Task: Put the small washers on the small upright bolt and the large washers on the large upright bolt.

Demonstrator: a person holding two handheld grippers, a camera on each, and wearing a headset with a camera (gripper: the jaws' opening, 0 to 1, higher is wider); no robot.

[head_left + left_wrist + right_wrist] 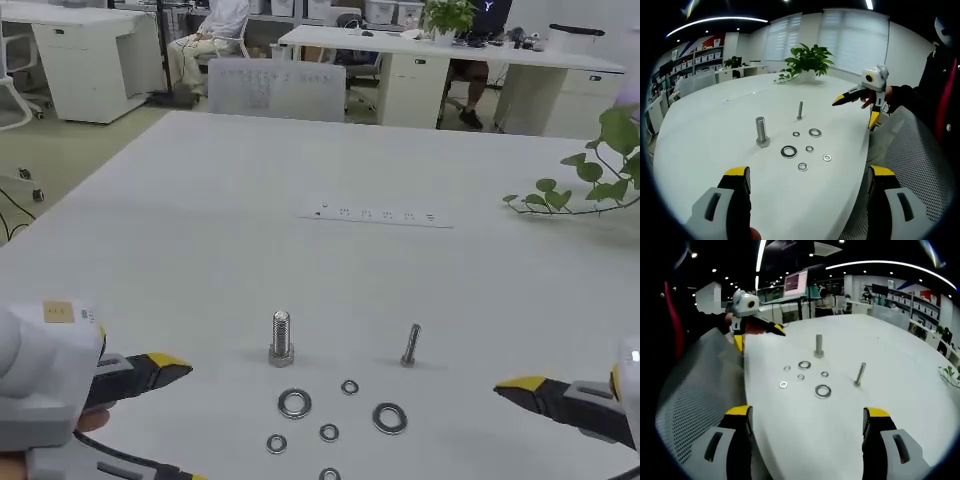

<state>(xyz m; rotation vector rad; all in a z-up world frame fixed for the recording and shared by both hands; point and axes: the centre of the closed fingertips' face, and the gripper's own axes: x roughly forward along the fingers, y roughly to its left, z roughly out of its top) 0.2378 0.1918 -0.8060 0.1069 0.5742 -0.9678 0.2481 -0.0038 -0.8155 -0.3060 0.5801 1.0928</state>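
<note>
The large upright bolt [281,338] and the thin small upright bolt [411,345] stand on the white table [200,220]. In front of them lie two large washers [294,404] [389,418] and several small washers [329,432], all loose and flat. My left gripper [172,420] hovers open at the near left, apart from the washers. At the near right, my right gripper [525,400] is also open and holds nothing. The left gripper view shows the bolts [761,132] [800,110] and washers [789,151] beyond its own jaws. In the right gripper view they [818,346] [859,374] [823,390] lie likewise ahead.
A flush power strip [375,215] sits mid-table. A leafy plant [590,180] reaches in from the right edge. A grey chair back [275,90] stands at the far side, with desks and a seated person [205,40] beyond. A mesh chair [910,150] is near my side.
</note>
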